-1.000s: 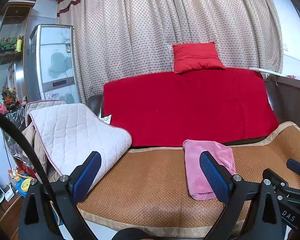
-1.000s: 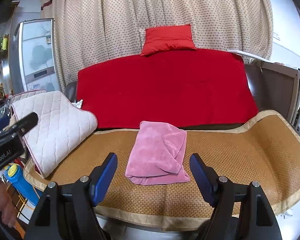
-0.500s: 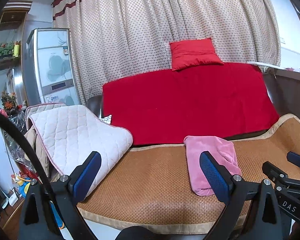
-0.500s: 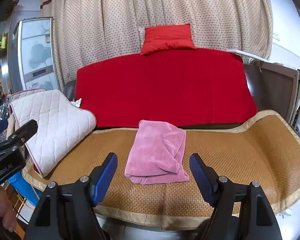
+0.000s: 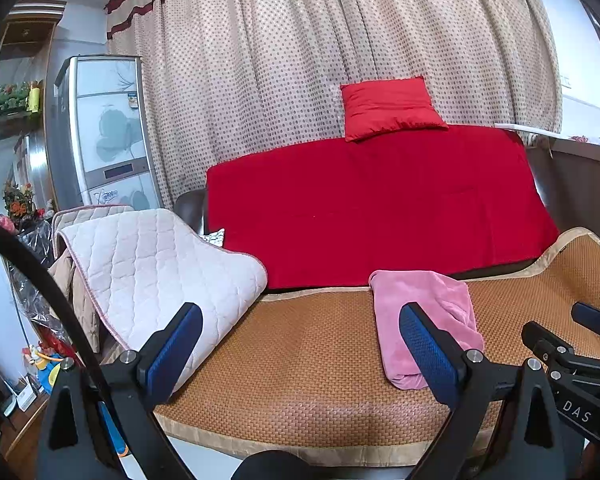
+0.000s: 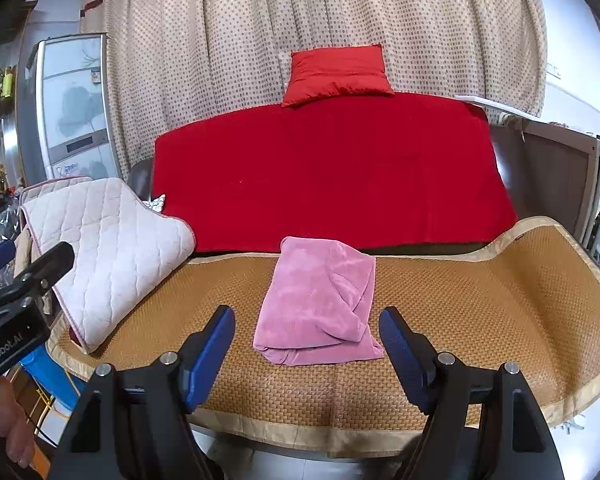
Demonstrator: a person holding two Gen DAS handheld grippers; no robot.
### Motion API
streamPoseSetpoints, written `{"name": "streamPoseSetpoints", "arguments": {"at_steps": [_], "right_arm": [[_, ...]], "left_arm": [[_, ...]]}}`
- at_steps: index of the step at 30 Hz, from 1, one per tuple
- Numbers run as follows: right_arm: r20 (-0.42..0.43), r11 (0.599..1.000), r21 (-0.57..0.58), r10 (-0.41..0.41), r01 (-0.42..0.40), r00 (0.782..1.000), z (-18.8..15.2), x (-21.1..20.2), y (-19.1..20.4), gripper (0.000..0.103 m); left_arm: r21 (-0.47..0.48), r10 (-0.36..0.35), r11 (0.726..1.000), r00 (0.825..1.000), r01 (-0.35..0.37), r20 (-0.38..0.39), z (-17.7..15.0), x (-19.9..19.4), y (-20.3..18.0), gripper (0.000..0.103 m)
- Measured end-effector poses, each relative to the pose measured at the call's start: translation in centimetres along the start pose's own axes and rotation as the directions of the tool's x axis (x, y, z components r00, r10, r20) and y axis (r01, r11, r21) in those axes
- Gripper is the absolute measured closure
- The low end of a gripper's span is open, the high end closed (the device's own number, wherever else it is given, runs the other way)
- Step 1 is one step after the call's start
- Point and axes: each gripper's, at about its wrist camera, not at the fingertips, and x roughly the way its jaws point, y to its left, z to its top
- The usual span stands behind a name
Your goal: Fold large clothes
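A pink fleece garment (image 6: 320, 300) lies folded into a compact bundle on the woven brown mat (image 6: 480, 312) of the sofa seat. In the left wrist view the same pink garment (image 5: 420, 312) sits at centre right. My right gripper (image 6: 306, 344) hovers in front of the garment's near edge, open, with nothing between its blue pads. My left gripper (image 5: 300, 344) is also open and empty, over the bare mat (image 5: 300, 344) left of the garment. The right gripper's body (image 5: 572, 364) shows at the right edge of the left wrist view.
A white quilted pad (image 5: 160, 272) drapes over the sofa's left arm. A red blanket (image 6: 328, 176) covers the backrest with a red cushion (image 6: 336, 72) on top. Dotted curtains hang behind. A fridge (image 5: 104, 132) and clutter stand at the left.
The left wrist view has tilted up a little, so the garment sits lower and farther right in it. The right wrist view barely shifted. Both grippers stayed open.
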Motion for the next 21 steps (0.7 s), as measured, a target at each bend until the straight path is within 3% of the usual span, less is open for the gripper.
{"name": "streamPoseSetpoints", "arguments": {"at_steps": [21], "right_arm": [[0.011,0.999,-0.013,-0.029,0.029,1.000,-0.23,-0.38,0.74,0.025]], "left_arm": [[-0.004,-0.024,1.000,1.000,0.024,0.002,-0.23,-0.46,0.13,0.004]]}}
